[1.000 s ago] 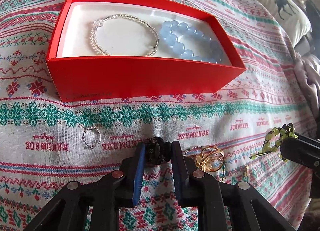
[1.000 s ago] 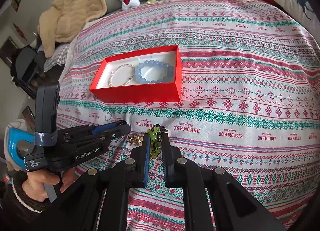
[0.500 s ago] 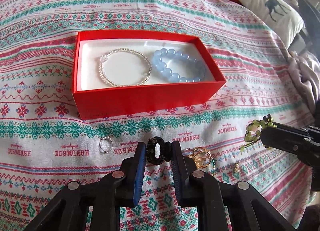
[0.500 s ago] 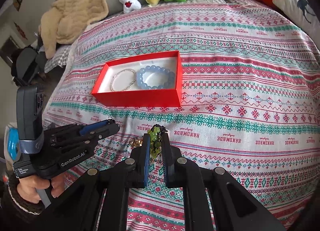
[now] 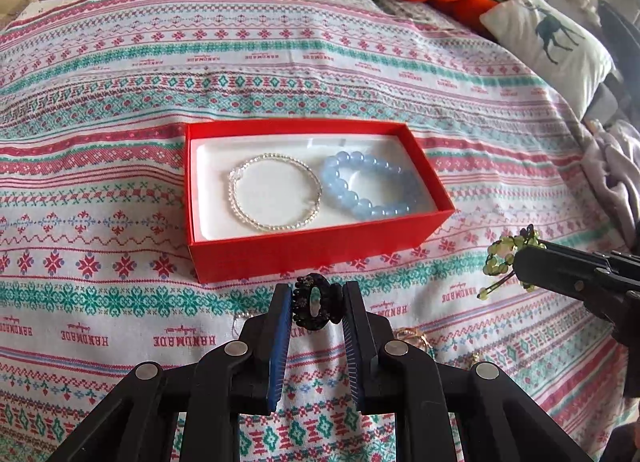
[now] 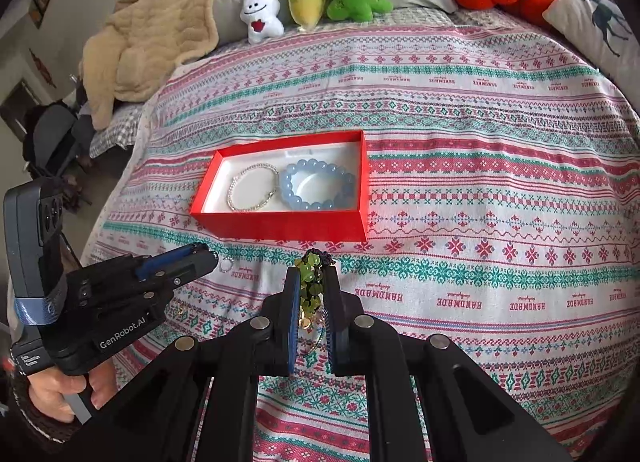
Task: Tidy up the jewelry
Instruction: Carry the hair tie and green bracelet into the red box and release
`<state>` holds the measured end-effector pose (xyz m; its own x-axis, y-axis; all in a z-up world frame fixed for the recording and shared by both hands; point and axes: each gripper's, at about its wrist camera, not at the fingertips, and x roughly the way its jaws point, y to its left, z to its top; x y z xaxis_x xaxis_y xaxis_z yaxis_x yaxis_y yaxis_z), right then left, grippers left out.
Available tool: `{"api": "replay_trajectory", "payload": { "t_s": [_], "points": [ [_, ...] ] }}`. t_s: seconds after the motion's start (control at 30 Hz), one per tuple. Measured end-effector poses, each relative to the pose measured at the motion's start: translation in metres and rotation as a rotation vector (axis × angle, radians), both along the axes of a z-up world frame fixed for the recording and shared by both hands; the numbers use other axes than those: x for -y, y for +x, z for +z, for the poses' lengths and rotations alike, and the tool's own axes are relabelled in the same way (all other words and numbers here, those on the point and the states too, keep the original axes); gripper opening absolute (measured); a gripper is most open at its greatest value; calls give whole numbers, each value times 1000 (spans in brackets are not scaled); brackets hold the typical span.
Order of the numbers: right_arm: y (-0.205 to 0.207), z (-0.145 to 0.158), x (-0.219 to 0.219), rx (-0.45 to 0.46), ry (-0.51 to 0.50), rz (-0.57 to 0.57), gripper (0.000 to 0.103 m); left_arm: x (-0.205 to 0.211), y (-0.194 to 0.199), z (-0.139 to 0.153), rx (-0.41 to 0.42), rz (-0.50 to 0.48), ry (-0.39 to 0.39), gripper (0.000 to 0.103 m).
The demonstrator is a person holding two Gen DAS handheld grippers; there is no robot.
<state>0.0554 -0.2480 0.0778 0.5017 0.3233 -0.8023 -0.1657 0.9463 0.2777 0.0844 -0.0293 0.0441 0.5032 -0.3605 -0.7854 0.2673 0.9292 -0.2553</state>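
We see the red box (image 5: 316, 250) lying open on the patterned bedspread (image 5: 120, 73), with a silver bracelet (image 5: 275, 191) and a blue bead bracelet (image 5: 368, 189) side by side inside, touching. Our left gripper (image 5: 317, 308) has its jaws clamped on a black ring (image 5: 316, 306), held just in front of the box. Our right gripper (image 6: 311, 294) pinches a green bead piece (image 6: 310, 282) above the bedspread. A small silver ring (image 6: 226, 263) lies near the left gripper's tip.
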Motion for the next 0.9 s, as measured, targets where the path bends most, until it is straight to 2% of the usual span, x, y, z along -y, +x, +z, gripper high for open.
{"api": "replay_trajectory", "payload": {
  "t_s": [0.23,0.53,0.9],
  "points": [
    [21,10,-5,46,27,-12,11,-9,22,9,37,51,-22,19],
    [54,4,-8,98,30,-33,11,-2,50,-11,39,80,6,19],
    [80,-20,-9,68,15,-55,12,0,70,-31,39,91,56,20]
  ]
}}
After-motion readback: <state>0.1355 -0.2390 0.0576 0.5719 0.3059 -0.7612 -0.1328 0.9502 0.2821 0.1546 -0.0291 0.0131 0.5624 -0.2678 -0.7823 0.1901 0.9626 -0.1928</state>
